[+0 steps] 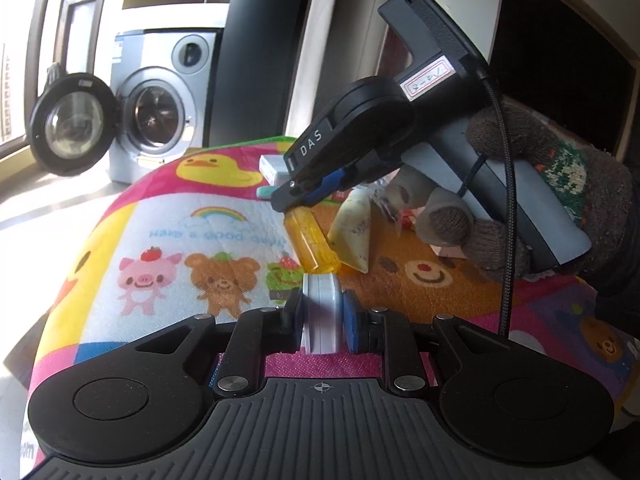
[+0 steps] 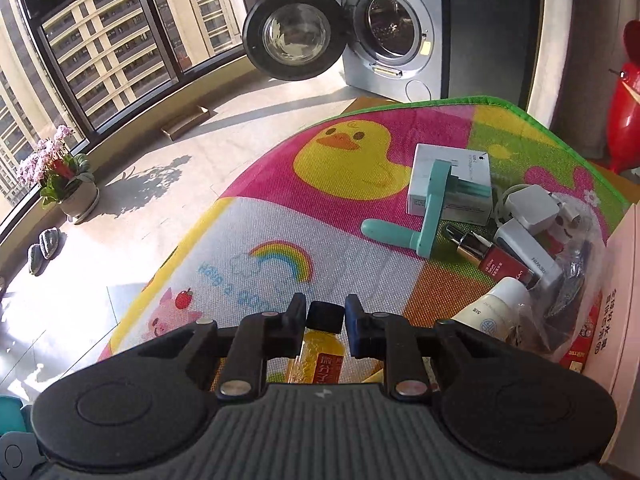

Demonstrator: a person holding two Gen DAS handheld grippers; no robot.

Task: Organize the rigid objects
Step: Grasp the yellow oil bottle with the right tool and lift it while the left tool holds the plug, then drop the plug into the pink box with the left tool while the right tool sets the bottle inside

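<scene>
My left gripper (image 1: pixel 322 314) is shut on a flat white-and-grey round case (image 1: pixel 322 300), held on edge above the cartoon play mat (image 1: pixel 192 224). My right gripper (image 2: pixel 325 316) is shut on the black cap (image 2: pixel 325 315) of a yellow bottle (image 2: pixel 318 360). In the left wrist view the right gripper (image 1: pixel 298 202) comes down from the upper right and holds the yellow bottle (image 1: pixel 314 238) tilted just beyond the round case. A cream tube (image 1: pixel 356 232) lies right of the bottle.
On the mat (image 2: pixel 280 200) lie a white box (image 2: pixel 452 180), a teal handle tool (image 2: pixel 424 216), white chargers (image 2: pixel 532 208), a red lotion bottle (image 2: pixel 496 260), a cream tube (image 2: pixel 496 308) and a plastic bag (image 2: pixel 576 272). A pink box (image 2: pixel 624 320) stands at right. A washing machine (image 2: pixel 392 28) stands open behind.
</scene>
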